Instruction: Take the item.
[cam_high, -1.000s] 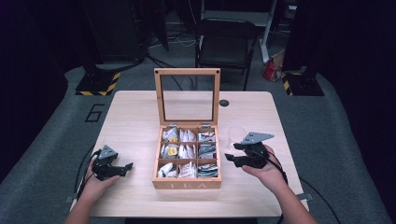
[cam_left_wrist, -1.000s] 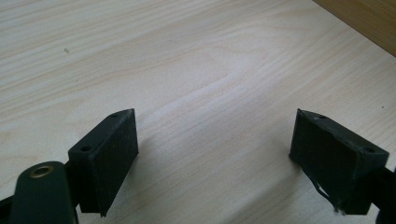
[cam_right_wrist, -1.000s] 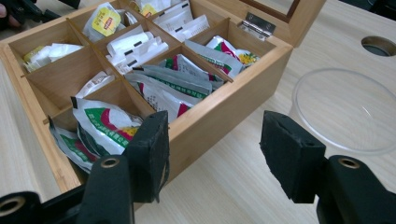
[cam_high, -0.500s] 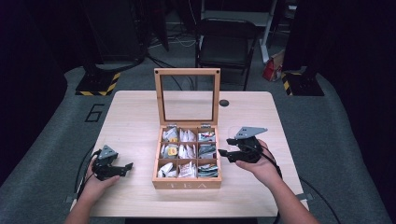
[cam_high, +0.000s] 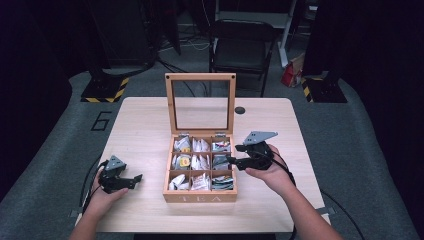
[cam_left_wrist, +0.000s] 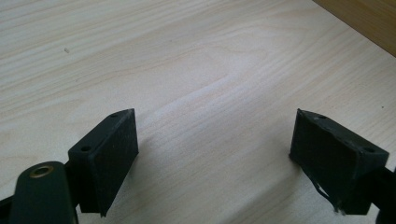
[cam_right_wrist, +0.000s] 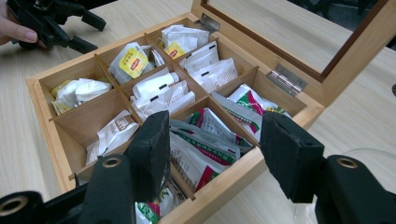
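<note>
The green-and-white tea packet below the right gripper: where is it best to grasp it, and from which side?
Probably its raised upper edge, from above. The green-and-white tea packet leans in its compartment of the tea box, walls hiding its sides; the open right gripper hovers over it.

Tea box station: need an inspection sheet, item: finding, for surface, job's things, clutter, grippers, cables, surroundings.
Surface: light wooden table, bare grain under the left jaws.
Job's things: wooden tea box, glass lid upright and open; nine compartments of tea packets.
Clutter: small dark disc behind the box; a clear rounded item, identity unclear.
Grippers: left gripper on the table left of the box, open, empty; right gripper open, empty, over the box's right-hand compartments.
Cables: one trails from each gripper off the near edge.
Surroundings: black chair, hazard-striped stand bases, grey floor.
</note>
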